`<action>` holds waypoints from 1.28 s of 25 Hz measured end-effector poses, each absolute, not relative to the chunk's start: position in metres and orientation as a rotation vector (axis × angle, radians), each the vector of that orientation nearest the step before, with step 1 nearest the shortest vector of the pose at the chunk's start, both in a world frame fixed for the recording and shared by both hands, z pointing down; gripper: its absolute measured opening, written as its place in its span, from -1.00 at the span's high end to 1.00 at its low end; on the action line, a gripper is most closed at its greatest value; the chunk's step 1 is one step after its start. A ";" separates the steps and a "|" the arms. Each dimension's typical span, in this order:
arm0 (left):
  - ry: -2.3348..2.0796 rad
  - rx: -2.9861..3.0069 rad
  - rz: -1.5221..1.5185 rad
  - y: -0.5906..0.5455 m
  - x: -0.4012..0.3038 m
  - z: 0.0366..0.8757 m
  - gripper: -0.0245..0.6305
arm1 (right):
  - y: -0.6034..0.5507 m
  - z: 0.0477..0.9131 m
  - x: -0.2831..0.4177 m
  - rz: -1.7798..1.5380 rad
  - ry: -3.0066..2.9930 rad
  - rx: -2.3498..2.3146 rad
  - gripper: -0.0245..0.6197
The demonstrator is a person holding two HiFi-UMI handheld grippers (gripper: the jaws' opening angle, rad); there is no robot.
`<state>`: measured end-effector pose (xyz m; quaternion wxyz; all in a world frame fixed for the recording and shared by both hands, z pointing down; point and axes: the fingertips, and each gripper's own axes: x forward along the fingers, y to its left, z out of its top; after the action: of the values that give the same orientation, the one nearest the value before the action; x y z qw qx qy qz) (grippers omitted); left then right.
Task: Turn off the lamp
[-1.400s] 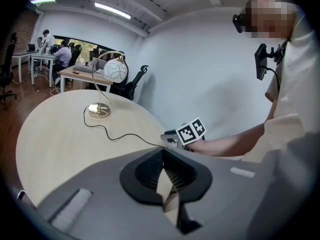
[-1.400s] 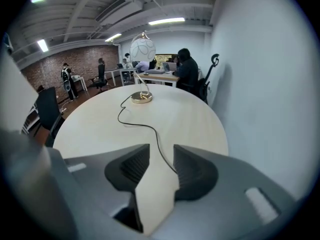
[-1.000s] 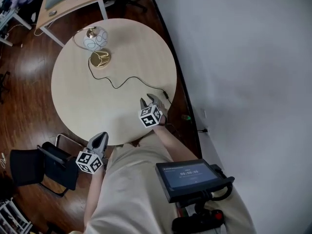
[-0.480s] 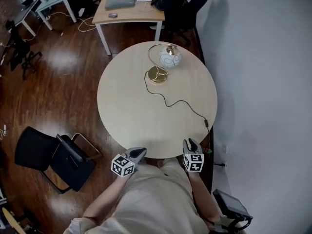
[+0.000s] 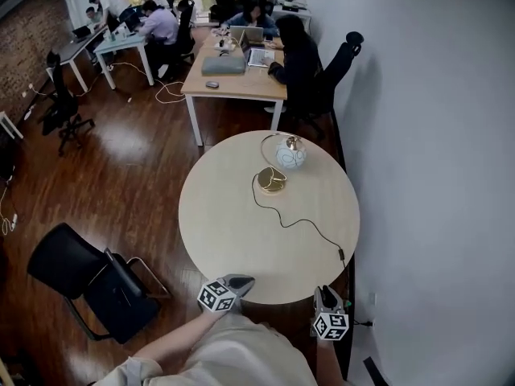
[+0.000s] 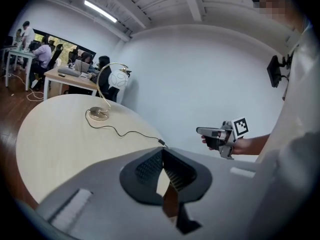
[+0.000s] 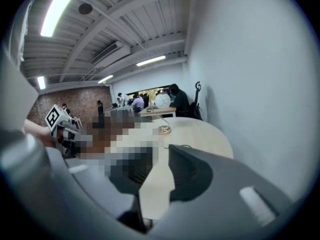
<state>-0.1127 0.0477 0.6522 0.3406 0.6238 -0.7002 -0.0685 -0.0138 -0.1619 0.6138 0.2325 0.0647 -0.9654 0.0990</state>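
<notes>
The lamp has a white globe shade (image 5: pixel 290 154), a gold arc and a gold base (image 5: pixel 272 181), and stands at the far side of the round beige table (image 5: pixel 233 232). Its black cord runs to an inline switch (image 5: pixel 341 255) at the table's right edge. My left gripper (image 5: pixel 244 281) hovers at the near edge, jaws shut on nothing (image 6: pixel 161 152). My right gripper (image 5: pixel 325 293) is just off the near right edge, short of the switch. Its jaws (image 7: pixel 159 151) have just been closing but stand open with nothing between. The left gripper view shows the globe (image 6: pixel 119 79) and switch (image 6: pixel 162 142).
A black chair (image 5: pixel 88 280) stands left of the table. Behind it is a wooden desk (image 5: pixel 237 79) with seated people and an office chair (image 5: pixel 338 63). A white wall (image 5: pixel 434 175) runs close along the table's right side.
The head view has pulled back and up, so the table sits farther off. My right gripper left the cord's switch and drew back past the near edge. The left gripper shifted slightly.
</notes>
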 end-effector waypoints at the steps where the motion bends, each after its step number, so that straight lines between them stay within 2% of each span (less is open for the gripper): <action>1: -1.799 1.645 -0.170 0.037 -0.099 0.647 0.96 | -0.165 0.605 -0.003 0.332 -2.682 0.211 0.63; 7: -1.664 1.769 -0.092 -0.016 -0.014 0.627 0.96 | -0.184 0.563 0.060 0.525 -2.849 0.340 0.65; 15: -1.546 1.847 0.042 -0.012 0.105 0.635 0.96 | -0.164 0.598 0.142 0.562 -2.829 0.282 0.69; 17: -1.526 1.868 0.063 -0.008 0.128 0.649 0.96 | -0.161 0.608 0.156 0.542 -2.840 0.290 0.75; 27: -1.567 1.807 -0.008 0.006 0.131 0.648 0.96 | -0.148 0.594 0.176 0.495 -2.877 0.314 0.81; 30: -1.531 1.869 0.028 0.009 0.127 0.646 0.96 | -0.150 0.580 0.179 0.457 -2.911 0.419 0.91; 32: -1.531 1.871 0.045 0.018 0.111 0.642 0.96 | -0.150 0.584 0.181 0.464 -2.893 0.504 0.91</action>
<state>0.1113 0.0175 0.6420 0.3540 0.7236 -0.5923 0.0172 0.1808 -0.1497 0.5838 0.0840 0.1690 -0.9697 0.1555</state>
